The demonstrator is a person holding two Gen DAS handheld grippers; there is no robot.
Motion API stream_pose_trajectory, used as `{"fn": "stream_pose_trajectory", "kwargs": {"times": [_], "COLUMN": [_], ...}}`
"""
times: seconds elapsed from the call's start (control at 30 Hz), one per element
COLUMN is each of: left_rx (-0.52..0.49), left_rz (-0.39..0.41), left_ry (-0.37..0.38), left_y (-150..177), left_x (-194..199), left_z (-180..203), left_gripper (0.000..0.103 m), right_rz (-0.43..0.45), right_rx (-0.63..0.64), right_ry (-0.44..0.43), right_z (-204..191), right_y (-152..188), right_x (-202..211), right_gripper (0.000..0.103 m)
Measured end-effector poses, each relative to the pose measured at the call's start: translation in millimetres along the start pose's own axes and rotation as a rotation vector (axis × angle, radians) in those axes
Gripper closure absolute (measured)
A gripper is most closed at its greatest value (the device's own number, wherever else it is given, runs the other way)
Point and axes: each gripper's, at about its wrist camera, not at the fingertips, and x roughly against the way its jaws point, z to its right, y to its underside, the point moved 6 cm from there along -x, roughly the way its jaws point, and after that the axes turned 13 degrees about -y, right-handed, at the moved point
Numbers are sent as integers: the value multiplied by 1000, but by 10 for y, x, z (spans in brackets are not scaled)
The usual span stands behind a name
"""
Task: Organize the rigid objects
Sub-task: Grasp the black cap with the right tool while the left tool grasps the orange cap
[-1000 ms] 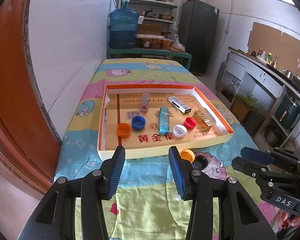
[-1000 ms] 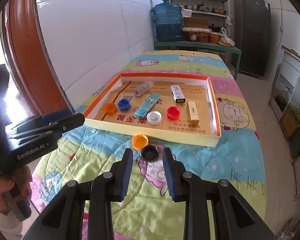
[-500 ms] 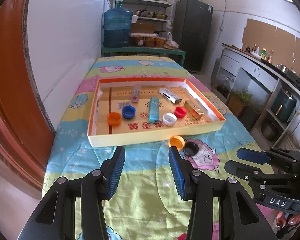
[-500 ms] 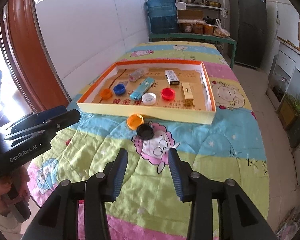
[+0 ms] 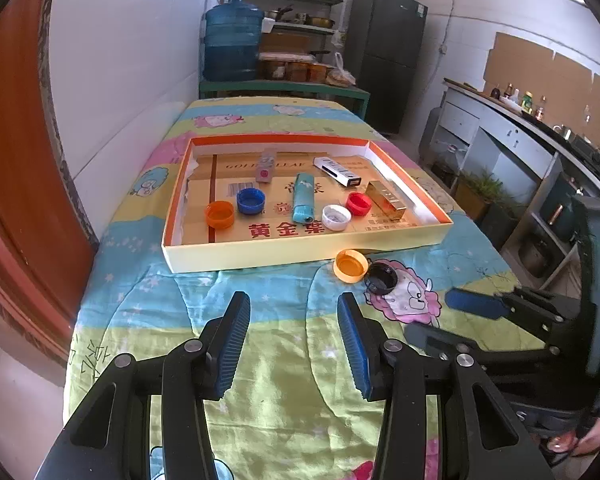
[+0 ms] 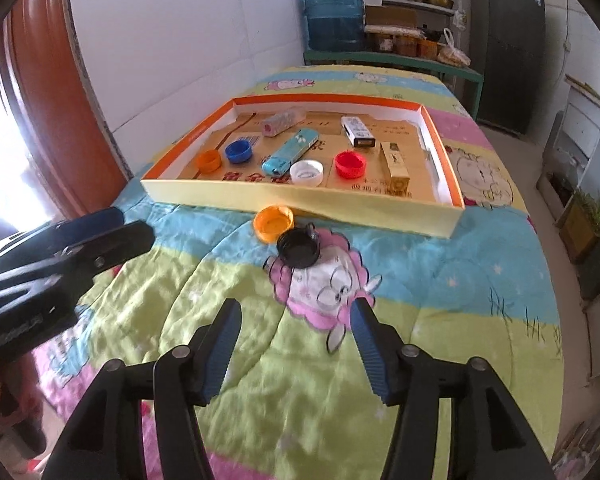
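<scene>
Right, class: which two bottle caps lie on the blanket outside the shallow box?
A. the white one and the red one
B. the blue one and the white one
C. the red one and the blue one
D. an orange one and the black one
D: an orange cap and the black cap lie side by side on the blanket in front of the box; the blue, white and red ones sit inside it.

orange cap (image 6: 274, 222) | black cap (image 6: 299, 247) | cartoon-print quilt (image 6: 440, 280) (pastel stripes) | orange-rimmed tray (image 6: 300, 196)
</scene>
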Motion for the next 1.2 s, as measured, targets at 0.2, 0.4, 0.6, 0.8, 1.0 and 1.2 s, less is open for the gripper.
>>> {"fn": "stream_pose_trajectory", "kwargs": {"times": [0.2, 0.4, 0.6, 0.8, 1.0, 1.2], "left_rx": [2, -1, -21, -86, -122, -111], "left_rz": [-14, -26, -50, -96, -129, -154], "left_ry": [0, 2, 24, 67, 85, 75], "left_y": [15, 18, -5, -72, -120, -142], "left_x": [-72, -140, -247, -420, -674, -865], "left_z": [6, 9, 106, 389, 661, 737], "left_gripper": [56, 56, 56, 56, 56, 56], "right_rz": [-4, -29, -22, 4, 36, 57], "right_rx": [25, 31, 32, 33, -18, -66], "right_ry": [37, 58, 74, 99, 97, 85], "right_z": [64, 116, 171, 249, 409, 528], "right_y": [-135, -192, -234, -219, -151, -95], "right_x": [-209, -406, -440, -324, -110, 29], "right_gripper": [47, 51, 75, 75, 75, 75]}}
